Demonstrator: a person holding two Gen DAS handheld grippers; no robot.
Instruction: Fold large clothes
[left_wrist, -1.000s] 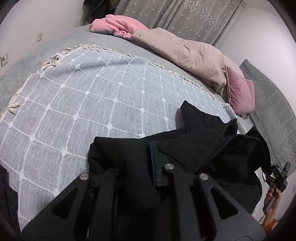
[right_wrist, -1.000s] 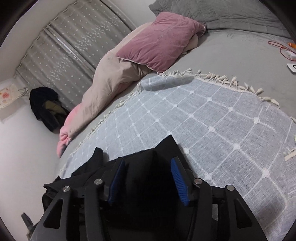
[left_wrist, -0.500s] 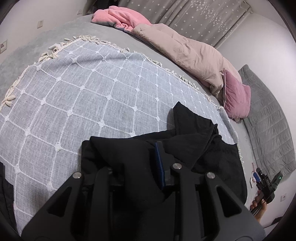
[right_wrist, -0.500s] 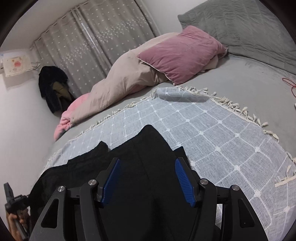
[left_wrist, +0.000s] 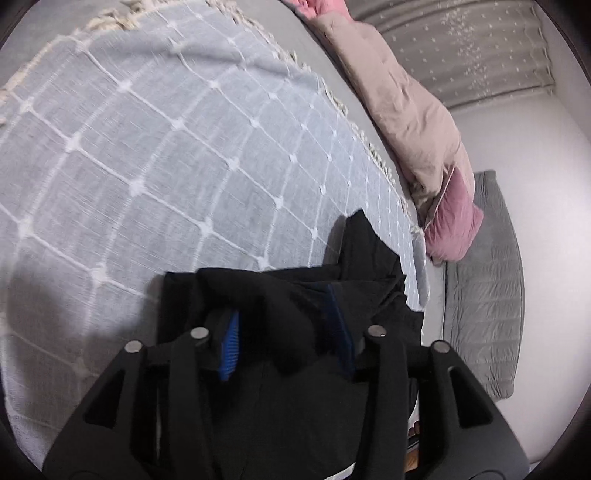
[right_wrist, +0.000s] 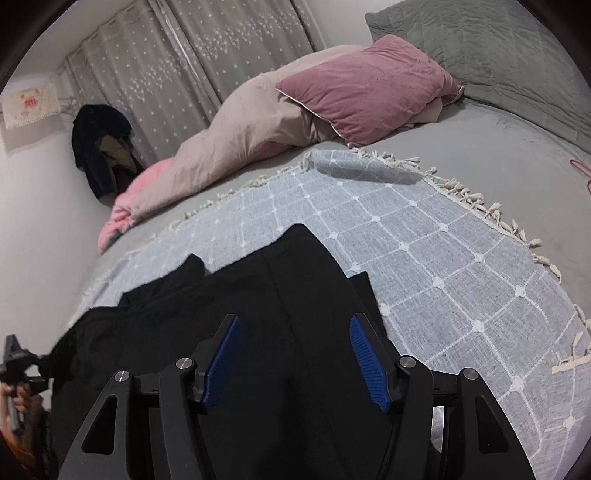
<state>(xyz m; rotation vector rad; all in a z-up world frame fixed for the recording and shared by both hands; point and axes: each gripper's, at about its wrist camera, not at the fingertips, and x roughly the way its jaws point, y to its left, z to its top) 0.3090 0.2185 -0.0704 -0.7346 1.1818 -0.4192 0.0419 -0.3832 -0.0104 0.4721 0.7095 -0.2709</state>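
Observation:
A large black garment (left_wrist: 354, 266) lies bunched on the pale blue checked blanket (left_wrist: 166, 140) on the bed. My left gripper (left_wrist: 284, 332) is open, its blue pads apart, with a fold of the black cloth lying between and over the fingers. In the right wrist view the black garment (right_wrist: 280, 288) spreads flat toward the left. My right gripper (right_wrist: 295, 350) is open wide just above it, nothing between the pads. The left gripper (right_wrist: 14, 363) shows at the far left edge.
A beige duvet (right_wrist: 236, 140) and a pink pillow (right_wrist: 365, 88) lie along the far side of the bed. A grey quilted headboard cushion (right_wrist: 480, 48) stands behind. Dark clothes (right_wrist: 99, 147) hang by the curtain. The blanket's fringe (right_wrist: 476, 199) marks its edge.
My left gripper has opened and let go of the black cloth it was pinching. It has swung toward the pillow. My right gripper stays open and has moved slightly over the garment.

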